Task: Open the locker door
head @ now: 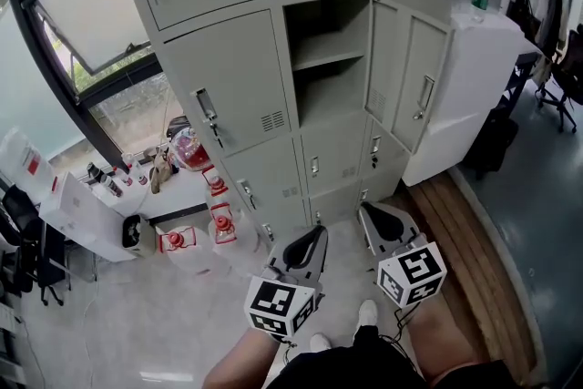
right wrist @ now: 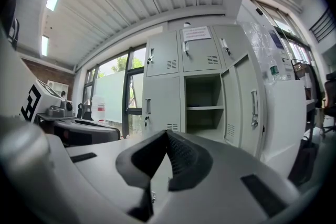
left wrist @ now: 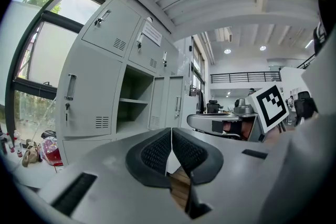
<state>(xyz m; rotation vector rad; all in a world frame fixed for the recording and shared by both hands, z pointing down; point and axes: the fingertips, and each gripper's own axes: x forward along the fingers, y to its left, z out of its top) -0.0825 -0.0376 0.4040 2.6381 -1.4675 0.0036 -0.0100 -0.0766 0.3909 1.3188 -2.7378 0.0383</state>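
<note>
Bottom centre, left gripper (head: 311, 243) and right gripper (head: 386, 220) are clenched, empty; a bump could swing the open locker door (head: 405, 73) shut.

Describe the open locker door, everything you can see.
The pale grey sheet-metal locker door stands swung wide open, attached along the right edge of the shelved middle compartment. It hangs upright, plain inner face showing, small vent slots low down; no handle visible on this side. Nothing else touches it.

Left claw (head: 319, 232) and right claw (head: 367, 209), both closed
</note>
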